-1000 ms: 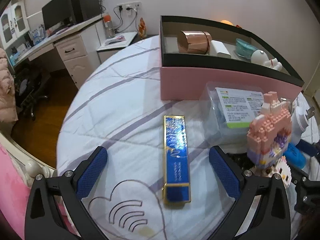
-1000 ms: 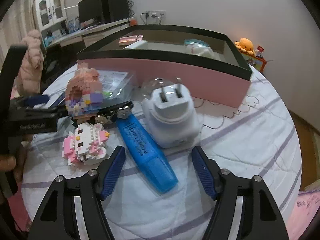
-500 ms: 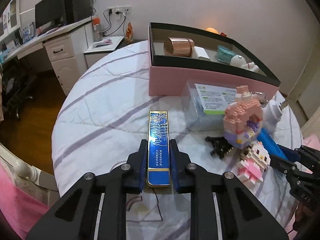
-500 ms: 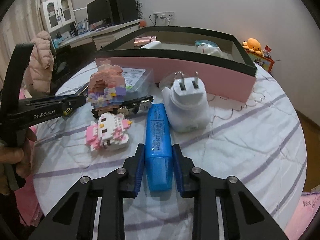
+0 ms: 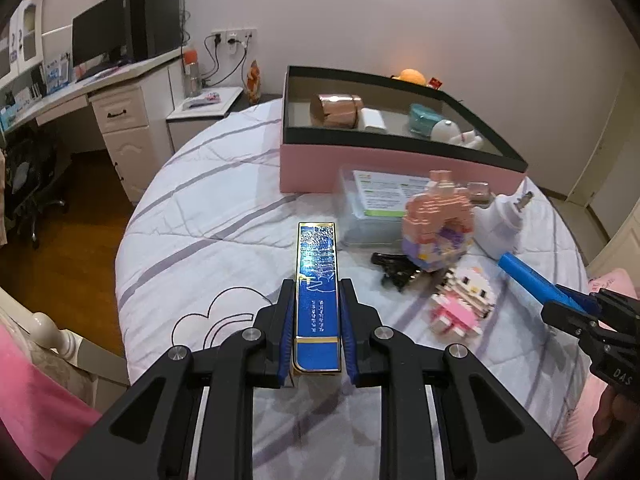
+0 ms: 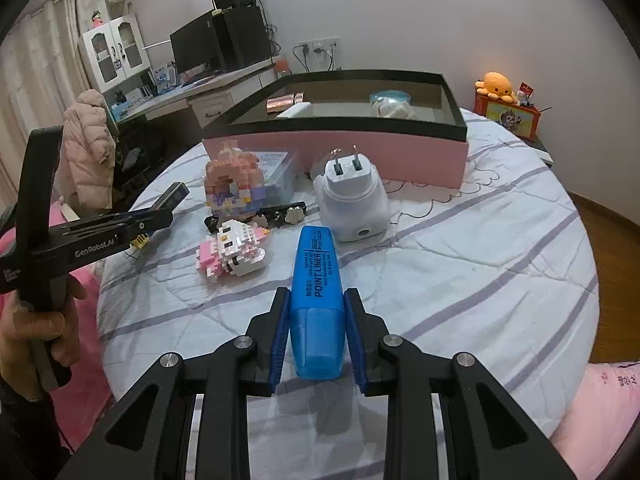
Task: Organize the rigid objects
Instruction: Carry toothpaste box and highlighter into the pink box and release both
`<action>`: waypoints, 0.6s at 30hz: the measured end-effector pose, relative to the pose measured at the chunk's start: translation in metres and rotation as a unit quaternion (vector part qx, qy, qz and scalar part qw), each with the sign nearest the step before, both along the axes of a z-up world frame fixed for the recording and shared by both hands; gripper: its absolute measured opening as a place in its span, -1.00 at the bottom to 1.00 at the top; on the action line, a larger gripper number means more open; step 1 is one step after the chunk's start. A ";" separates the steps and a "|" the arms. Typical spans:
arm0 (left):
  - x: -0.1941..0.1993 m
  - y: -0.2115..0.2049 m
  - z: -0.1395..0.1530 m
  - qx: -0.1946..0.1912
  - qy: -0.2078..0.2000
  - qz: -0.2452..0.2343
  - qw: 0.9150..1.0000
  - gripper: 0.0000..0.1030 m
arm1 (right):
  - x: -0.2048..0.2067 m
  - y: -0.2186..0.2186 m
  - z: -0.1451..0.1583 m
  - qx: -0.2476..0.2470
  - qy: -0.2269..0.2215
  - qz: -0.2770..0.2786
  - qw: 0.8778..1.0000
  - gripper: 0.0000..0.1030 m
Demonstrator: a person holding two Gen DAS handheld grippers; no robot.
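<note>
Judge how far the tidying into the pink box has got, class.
Done: the pink box with black rim already holds a copper cylinder and other small items. In hand: the left gripper clamps the long blue gold-edged case; the right gripper clamps the blue highlighter. Left: white plug adapter, two brick figures, clear plastic container, black clip.

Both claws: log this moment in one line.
left claw: shut on blue case | right claw: shut on blue highlighter | pink box: open
</note>
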State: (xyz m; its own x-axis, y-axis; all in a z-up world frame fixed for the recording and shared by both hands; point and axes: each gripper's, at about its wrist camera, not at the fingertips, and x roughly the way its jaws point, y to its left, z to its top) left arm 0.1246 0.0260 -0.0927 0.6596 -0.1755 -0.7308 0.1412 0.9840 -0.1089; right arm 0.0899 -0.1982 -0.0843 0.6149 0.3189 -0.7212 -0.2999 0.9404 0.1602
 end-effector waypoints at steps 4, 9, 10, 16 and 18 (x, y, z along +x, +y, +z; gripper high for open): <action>-0.006 -0.002 0.010 0.000 -0.011 -0.002 1.000 -0.60 | -0.003 -0.003 0.007 0.006 -0.008 0.000 1.000 -0.47; -0.009 -0.003 0.030 -0.004 -0.031 -0.004 0.999 -0.60 | -0.011 -0.004 0.027 0.018 -0.033 0.007 0.999 -0.47; -0.009 -0.004 0.036 -0.007 -0.036 -0.005 0.999 -0.60 | -0.013 -0.003 0.031 0.019 -0.038 0.008 0.999 -0.47; 0.001 -0.012 0.067 -0.007 -0.064 -0.013 0.998 -0.60 | -0.007 0.004 0.069 0.015 -0.079 0.020 0.997 -0.47; 0.007 -0.017 0.077 -0.008 -0.073 -0.017 0.997 -0.60 | 0.000 0.006 0.081 0.014 -0.091 0.022 0.996 -0.47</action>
State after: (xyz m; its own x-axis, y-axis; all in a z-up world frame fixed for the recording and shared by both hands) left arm 0.1321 0.0087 -0.0153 0.7521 -0.2107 -0.6245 0.1901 0.9766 -0.1006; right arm 0.0896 -0.1924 -0.0031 0.7198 0.3666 -0.5895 -0.3666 0.9219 0.1257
